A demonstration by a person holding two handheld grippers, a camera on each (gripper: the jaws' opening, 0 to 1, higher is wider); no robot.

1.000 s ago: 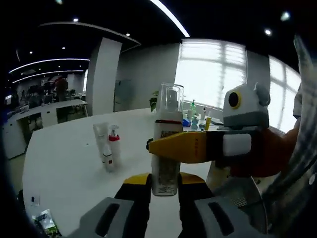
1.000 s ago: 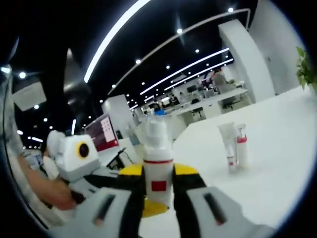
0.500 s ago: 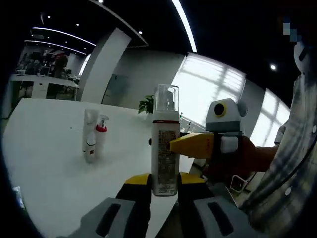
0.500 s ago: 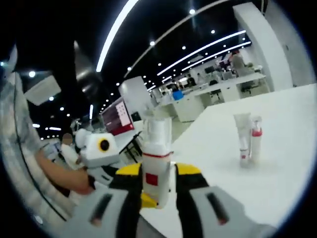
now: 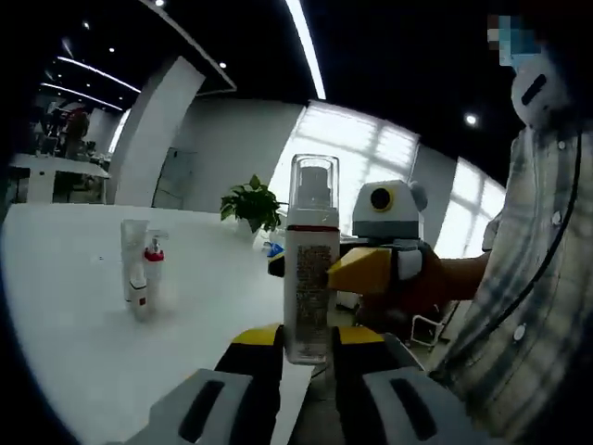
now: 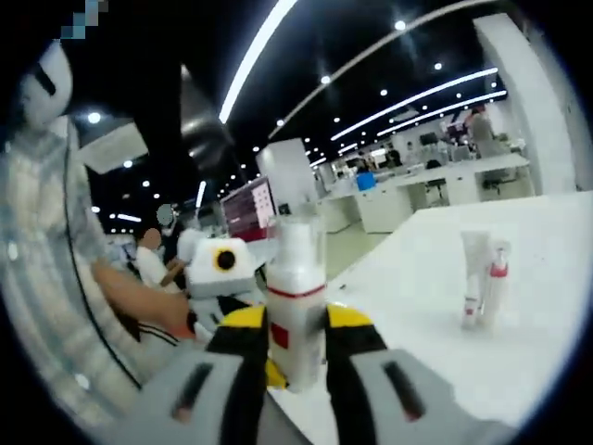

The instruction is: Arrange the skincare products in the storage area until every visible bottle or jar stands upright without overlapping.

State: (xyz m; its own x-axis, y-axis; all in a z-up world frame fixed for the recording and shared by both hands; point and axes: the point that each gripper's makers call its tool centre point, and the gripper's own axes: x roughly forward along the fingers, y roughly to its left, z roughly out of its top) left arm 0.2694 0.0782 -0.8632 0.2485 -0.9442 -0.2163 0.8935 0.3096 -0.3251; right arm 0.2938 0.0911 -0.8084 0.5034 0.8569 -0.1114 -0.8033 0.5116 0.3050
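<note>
- Both grippers pinch the same pump bottle (image 5: 310,269): left gripper (image 5: 307,348) low on its body, right gripper (image 6: 295,341) also clamped on it. Bottle upright, held at the table's near edge.
- Risk: the two pulling unevenly could twist or drop it off the edge.
- Far left: tube (image 5: 132,271) and small red-collared bottle (image 5: 153,269) stand touching on the table (image 5: 83,343); a close set-down could topple them.

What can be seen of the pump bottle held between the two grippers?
The pump bottle is a tall white cylinder with a thin red band near its shoulder, dense printed text on one side, a red square on the other, and a clear cap over a white pump head. It looks like plastic. It is upright, lifted near the white table edge. The left gripper clamps its base; the right gripper also clamps it.
</note>
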